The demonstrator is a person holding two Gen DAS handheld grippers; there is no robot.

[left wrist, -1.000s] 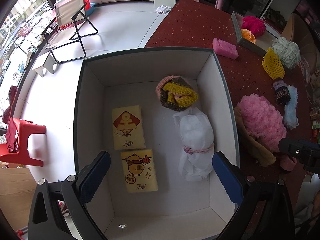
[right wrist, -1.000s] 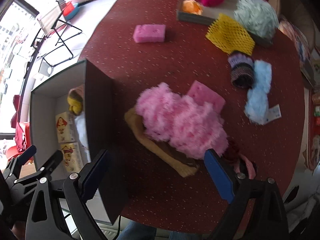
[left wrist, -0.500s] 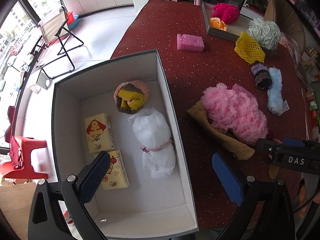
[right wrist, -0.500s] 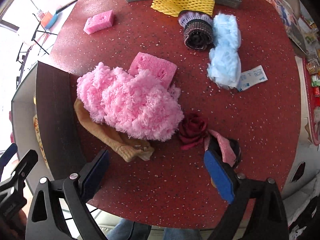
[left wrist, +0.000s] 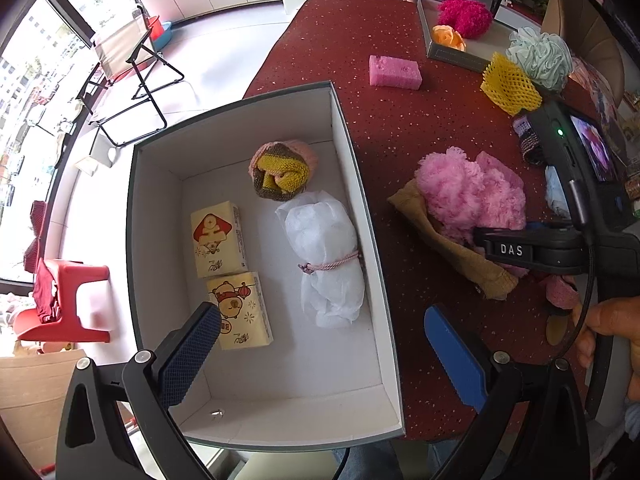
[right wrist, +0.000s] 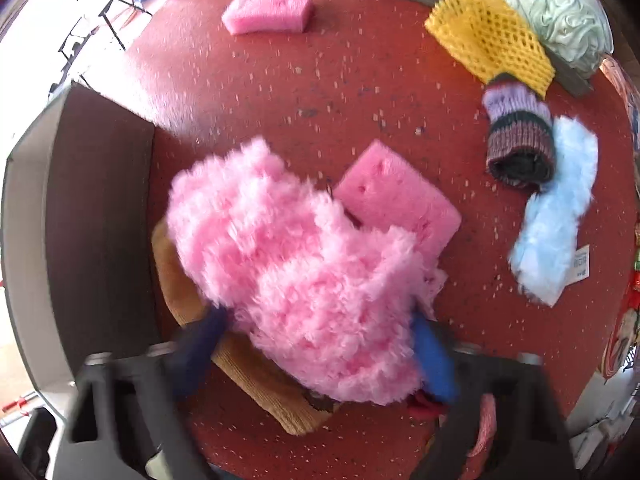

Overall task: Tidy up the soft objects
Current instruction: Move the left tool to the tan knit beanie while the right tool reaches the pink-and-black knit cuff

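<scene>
pink fluffy cloth (right wrist: 304, 280) sits between the closing right gripper (right wrist: 316, 356), its pads pressing its sides.

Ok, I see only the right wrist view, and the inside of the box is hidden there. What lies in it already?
Observer: The box holds a rolled knit piece, a white bundle tied with pink cord, and two yellow tissue packs.
Operator: Is floor free for the pink fluffy cloth?
Observer: Yes, the near end of its floor is bare.
Operator: And the left gripper?
Observer: Open and empty, above that near end.
</scene>
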